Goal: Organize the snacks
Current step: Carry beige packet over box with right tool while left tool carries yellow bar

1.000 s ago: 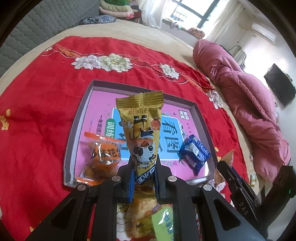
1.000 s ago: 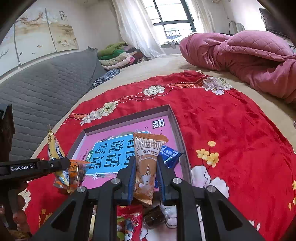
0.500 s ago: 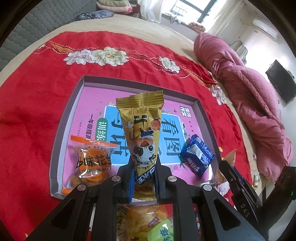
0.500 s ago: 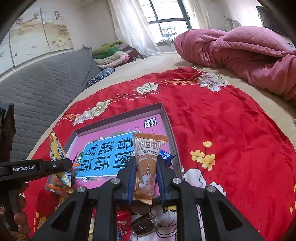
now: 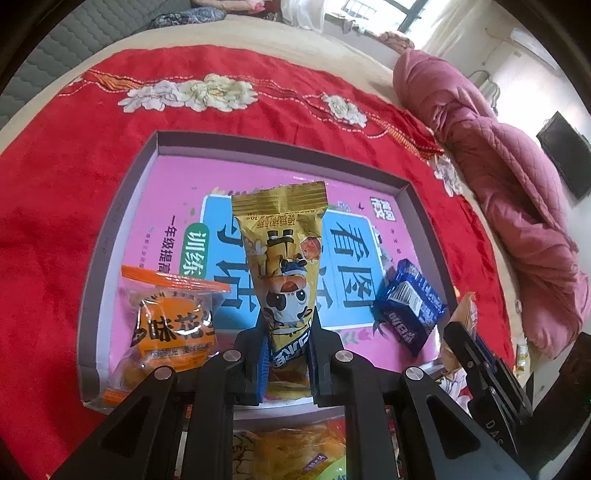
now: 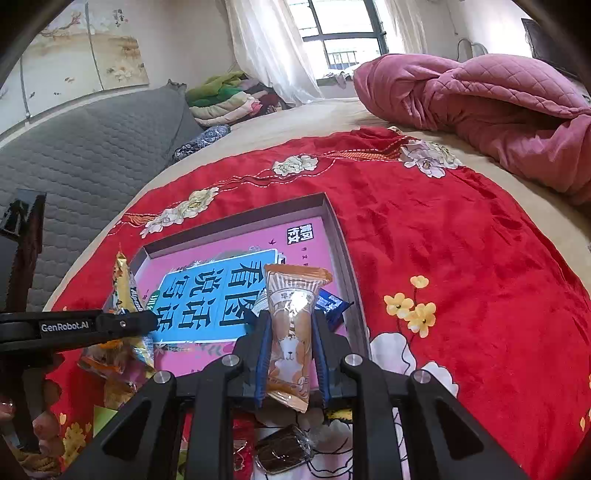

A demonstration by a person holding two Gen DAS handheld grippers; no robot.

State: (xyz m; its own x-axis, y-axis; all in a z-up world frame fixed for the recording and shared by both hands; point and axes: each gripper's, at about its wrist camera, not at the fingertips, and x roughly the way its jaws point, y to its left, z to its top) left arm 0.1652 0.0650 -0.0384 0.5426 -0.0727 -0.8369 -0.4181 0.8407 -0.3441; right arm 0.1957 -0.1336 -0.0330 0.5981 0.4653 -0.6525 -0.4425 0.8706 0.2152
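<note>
Left wrist view: the left gripper (image 5: 286,354) is clamped on a yellow snack packet (image 5: 282,258), held upright over the near part of the purple tray (image 5: 110,236) — best to lower it onto the free middle, between the orange packet (image 5: 171,325) and blue packet (image 5: 408,308).

Right wrist view: the right gripper (image 6: 290,363) pinches a tan cone-shaped packet (image 6: 293,325) above the tray's near right corner. "GenRobot.AI" is readable on the other tool.

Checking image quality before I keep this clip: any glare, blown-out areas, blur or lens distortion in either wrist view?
Left wrist view: strong fisheye bending of the box tray, dark vignette corners, window blown out, yellow snack packet sharp. Right wrist view: same barrel distortion, glare patch on the orange snack packet, window bright yet readable, no motion blur.
</note>
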